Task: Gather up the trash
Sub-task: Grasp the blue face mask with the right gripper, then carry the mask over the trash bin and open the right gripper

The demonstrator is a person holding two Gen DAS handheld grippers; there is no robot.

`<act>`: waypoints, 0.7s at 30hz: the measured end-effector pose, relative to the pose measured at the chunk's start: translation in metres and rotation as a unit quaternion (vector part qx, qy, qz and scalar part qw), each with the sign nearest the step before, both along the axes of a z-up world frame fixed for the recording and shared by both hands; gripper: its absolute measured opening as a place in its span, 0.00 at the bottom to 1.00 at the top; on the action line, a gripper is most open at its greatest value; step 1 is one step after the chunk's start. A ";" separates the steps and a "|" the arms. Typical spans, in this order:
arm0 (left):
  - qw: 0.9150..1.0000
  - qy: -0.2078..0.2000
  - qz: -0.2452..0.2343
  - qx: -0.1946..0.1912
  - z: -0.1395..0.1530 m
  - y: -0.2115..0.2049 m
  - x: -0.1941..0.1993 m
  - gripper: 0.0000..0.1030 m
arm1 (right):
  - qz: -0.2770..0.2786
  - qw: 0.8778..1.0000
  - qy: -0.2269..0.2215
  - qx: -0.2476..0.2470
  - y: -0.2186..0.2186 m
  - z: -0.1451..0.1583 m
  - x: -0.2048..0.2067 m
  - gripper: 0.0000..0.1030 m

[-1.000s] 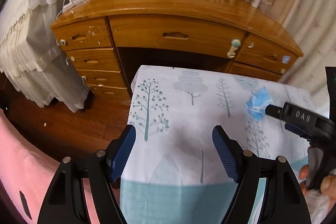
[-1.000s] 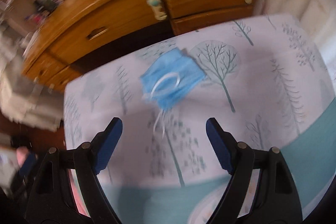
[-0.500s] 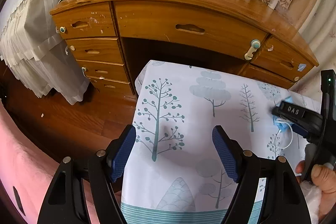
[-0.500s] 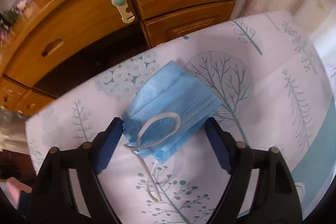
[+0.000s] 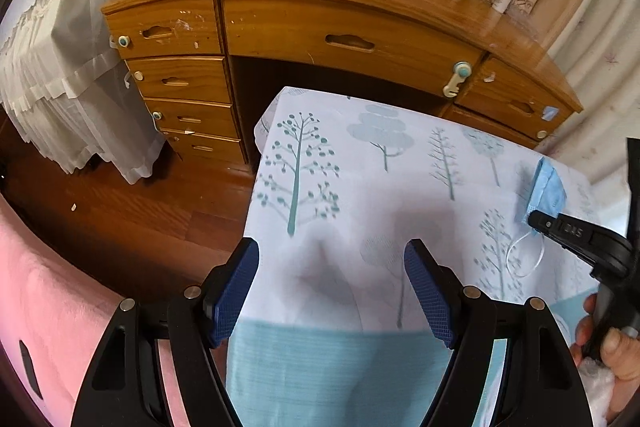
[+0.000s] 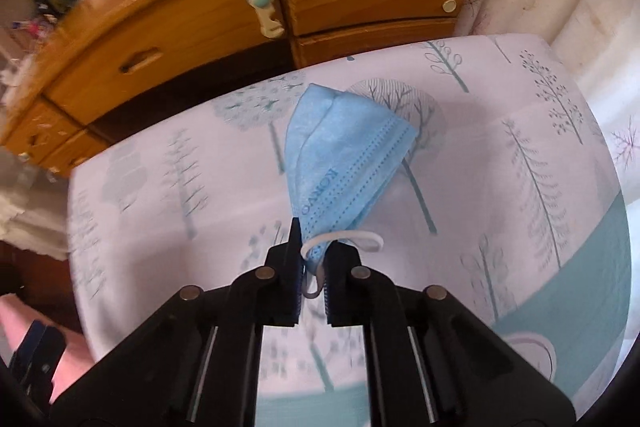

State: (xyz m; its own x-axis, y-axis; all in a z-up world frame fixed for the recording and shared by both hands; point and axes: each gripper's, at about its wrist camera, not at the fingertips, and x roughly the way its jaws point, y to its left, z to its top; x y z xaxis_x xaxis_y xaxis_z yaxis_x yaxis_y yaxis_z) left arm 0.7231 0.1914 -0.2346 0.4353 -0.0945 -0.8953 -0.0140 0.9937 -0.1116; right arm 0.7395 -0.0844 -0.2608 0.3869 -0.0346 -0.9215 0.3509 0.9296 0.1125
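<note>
A big brown wooden desk [image 5: 344, 27] stands far off. Nearer lies a white cloth with tree pictures [image 5: 360, 187]. The right gripper [image 6: 311, 281] pinches the blue paper face mask [image 6: 344, 155] at its near end. The left gripper [image 5: 332, 291] is spread wide with nothing between its fingers, well left of the mask.

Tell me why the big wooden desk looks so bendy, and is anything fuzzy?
Left wrist view: the fisheye lens bows the brown wooden desk, and window light glares on its glossy top; a soft shadow falls on the tree-print white cloth. Right wrist view: the desk's left end and the cloth are blurred, yet the folded blue face mask in the right gripper looks sharp.
</note>
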 end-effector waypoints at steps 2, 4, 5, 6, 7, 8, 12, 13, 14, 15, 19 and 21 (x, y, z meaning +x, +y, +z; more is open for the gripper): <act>1.000 -0.006 0.000 -0.004 0.011 -0.001 -0.022 0.75 | 0.006 1.000 -0.019 0.009 -0.002 0.017 -0.024 0.05; 1.000 -0.008 0.006 -0.005 0.021 -0.004 -0.047 0.75 | 0.011 0.999 -0.039 0.025 -0.004 0.035 -0.055 0.05; 1.000 -0.010 0.011 -0.005 0.026 -0.004 -0.061 0.75 | 0.015 0.998 -0.046 0.034 -0.004 0.042 -0.070 0.05; 1.000 -0.011 0.019 -0.005 0.032 -0.006 -0.080 0.75 | 0.024 0.997 -0.052 0.046 -0.005 0.049 -0.088 0.05; 1.000 -0.011 0.023 -0.007 0.036 -0.006 -0.093 0.75 | 0.032 0.996 -0.058 0.053 -0.005 0.056 -0.106 0.05; 1.000 -0.011 0.027 -0.010 0.041 -0.008 -0.111 0.75 | 0.040 0.996 -0.063 0.058 -0.006 0.064 -0.124 0.05; 0.999 -0.018 0.037 -0.007 0.061 -0.023 -0.188 0.75 | 0.077 0.990 -0.091 0.074 -0.010 0.094 -0.209 0.05; 0.999 -0.020 0.039 -0.007 0.066 -0.028 -0.208 0.75 | 0.084 0.989 -0.096 0.079 -0.013 0.101 -0.231 0.05; 0.999 -0.024 0.040 -0.008 0.070 -0.032 -0.225 0.75 | 0.089 0.987 -0.101 0.084 -0.016 0.107 -0.251 0.05; 0.999 -0.029 0.040 -0.008 0.076 -0.039 -0.251 0.75 | 0.095 0.986 -0.107 0.088 -0.022 0.114 -0.276 0.05; 0.998 -0.051 0.040 -0.006 0.096 -0.064 -0.331 0.75 | 0.125 0.980 -0.131 0.084 -0.033 0.136 -0.361 0.05; 0.998 -0.058 0.040 0.000 0.106 -0.078 -0.375 0.75 | 0.145 0.975 -0.140 0.090 -0.041 0.145 -0.409 0.05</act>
State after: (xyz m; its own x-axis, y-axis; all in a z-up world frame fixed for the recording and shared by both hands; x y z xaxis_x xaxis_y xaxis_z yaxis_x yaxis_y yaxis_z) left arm 0.3480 0.1137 -0.1282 0.5416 -0.0554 -0.8388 -0.0809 0.9898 -0.1176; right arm 0.3301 -0.1256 -0.1162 0.5931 0.2676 -0.7594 0.0074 0.9413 0.3374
